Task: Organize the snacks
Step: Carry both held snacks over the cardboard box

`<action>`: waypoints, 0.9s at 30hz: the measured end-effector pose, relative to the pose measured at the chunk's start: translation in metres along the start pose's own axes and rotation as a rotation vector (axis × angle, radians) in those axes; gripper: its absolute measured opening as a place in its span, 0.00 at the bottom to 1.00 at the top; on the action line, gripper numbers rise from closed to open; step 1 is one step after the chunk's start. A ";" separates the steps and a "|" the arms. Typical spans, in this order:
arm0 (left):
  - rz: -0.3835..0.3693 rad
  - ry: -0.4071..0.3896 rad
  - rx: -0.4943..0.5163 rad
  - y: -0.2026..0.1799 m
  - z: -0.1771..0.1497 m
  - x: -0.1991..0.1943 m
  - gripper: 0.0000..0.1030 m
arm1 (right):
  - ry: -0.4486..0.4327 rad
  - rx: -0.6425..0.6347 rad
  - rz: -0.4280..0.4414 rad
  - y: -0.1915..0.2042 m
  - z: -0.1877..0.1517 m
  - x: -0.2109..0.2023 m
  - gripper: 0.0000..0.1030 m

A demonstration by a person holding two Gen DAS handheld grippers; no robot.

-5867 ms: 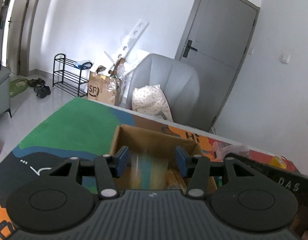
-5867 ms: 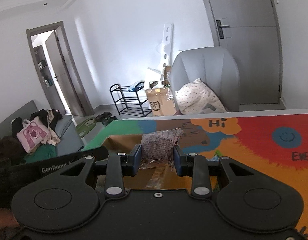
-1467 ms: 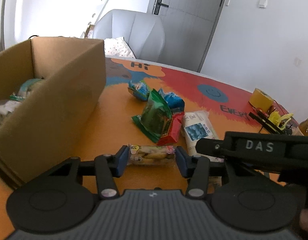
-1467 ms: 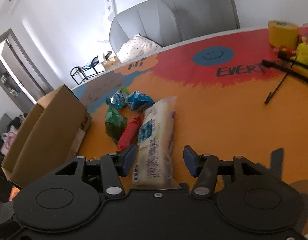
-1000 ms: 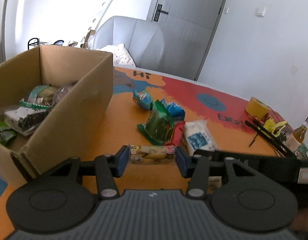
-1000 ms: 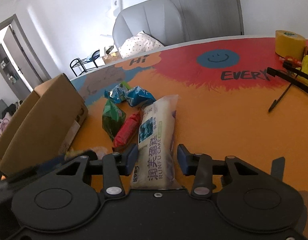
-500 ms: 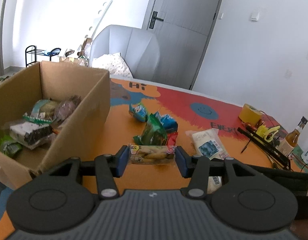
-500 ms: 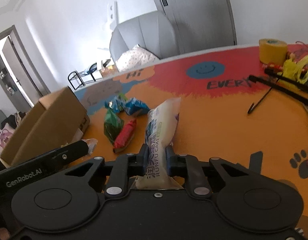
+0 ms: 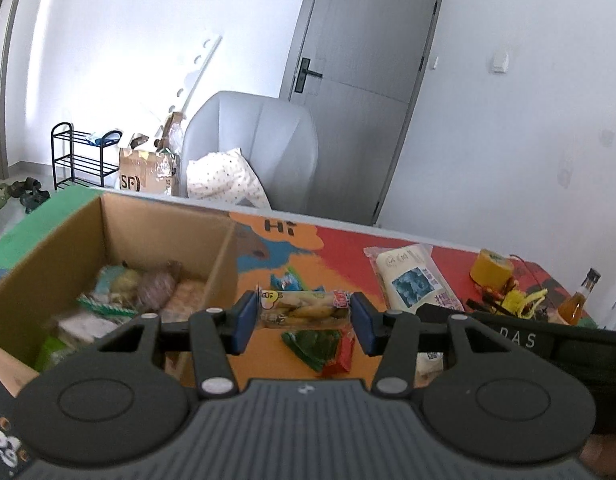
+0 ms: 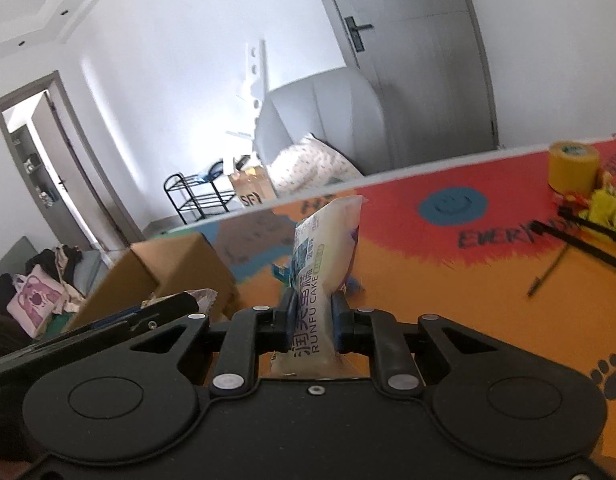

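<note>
Trouble may come if the cake bag (image 10: 324, 264), pinched only at its end by the right gripper (image 10: 312, 322), sags loose before the cardboard box (image 9: 108, 240), while the left gripper (image 9: 304, 320) clamps the yellow snack pack (image 9: 304, 308).

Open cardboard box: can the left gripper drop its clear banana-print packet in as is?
Probably yes. The left gripper holds the banana-print packet beside the cardboard box, whose open top shows room above the snacks inside; nothing blocks the way.

light: bright, even daylight | glare: white wall (image 10: 180, 92) washed out | shadows: soft, faint on counter (image 10: 488, 300) | blur: motion smear in right wrist view, cardboard box (image 9: 108, 248) contents soft | distortion: fisheye bowing, dark corners
</note>
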State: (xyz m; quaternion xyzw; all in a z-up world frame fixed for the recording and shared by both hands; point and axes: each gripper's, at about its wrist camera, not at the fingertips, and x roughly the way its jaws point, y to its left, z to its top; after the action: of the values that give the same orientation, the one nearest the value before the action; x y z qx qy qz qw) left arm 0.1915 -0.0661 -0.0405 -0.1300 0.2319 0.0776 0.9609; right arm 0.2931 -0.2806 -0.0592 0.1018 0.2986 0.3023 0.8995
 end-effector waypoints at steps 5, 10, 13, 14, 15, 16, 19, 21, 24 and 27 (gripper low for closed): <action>0.014 -0.036 -0.001 0.017 0.017 -0.012 0.48 | -0.021 -0.023 0.048 0.023 0.009 0.004 0.16; 0.044 -0.049 -0.012 0.042 0.028 -0.019 0.48 | -0.020 -0.045 0.083 0.045 0.015 0.013 0.16; 0.066 -0.053 -0.025 0.055 0.033 -0.022 0.48 | -0.014 -0.059 0.098 0.058 0.017 0.020 0.16; 0.072 -0.055 -0.029 0.059 0.034 -0.022 0.48 | -0.014 -0.061 0.103 0.061 0.017 0.020 0.16; 0.078 -0.056 -0.032 0.063 0.036 -0.023 0.48 | -0.013 -0.062 0.107 0.064 0.018 0.021 0.16; 0.084 -0.056 -0.037 0.067 0.037 -0.023 0.48 | -0.012 -0.065 0.113 0.068 0.019 0.022 0.16; 0.095 -0.054 -0.048 0.079 0.040 -0.024 0.48 | -0.009 -0.078 0.125 0.080 0.019 0.026 0.16; 0.105 -0.056 -0.056 0.086 0.043 -0.025 0.48 | -0.005 -0.090 0.133 0.089 0.020 0.028 0.16; 0.124 -0.058 -0.082 0.099 0.045 -0.025 0.48 | 0.001 -0.106 0.144 0.099 0.021 0.032 0.16; 0.131 -0.046 -0.102 0.110 0.045 -0.024 0.49 | 0.012 -0.117 0.154 0.109 0.021 0.038 0.16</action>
State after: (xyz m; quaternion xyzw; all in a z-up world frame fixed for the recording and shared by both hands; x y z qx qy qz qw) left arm 0.1666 0.0498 -0.0139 -0.1615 0.2136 0.1551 0.9509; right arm 0.2767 -0.1709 -0.0209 0.0696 0.2773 0.3880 0.8762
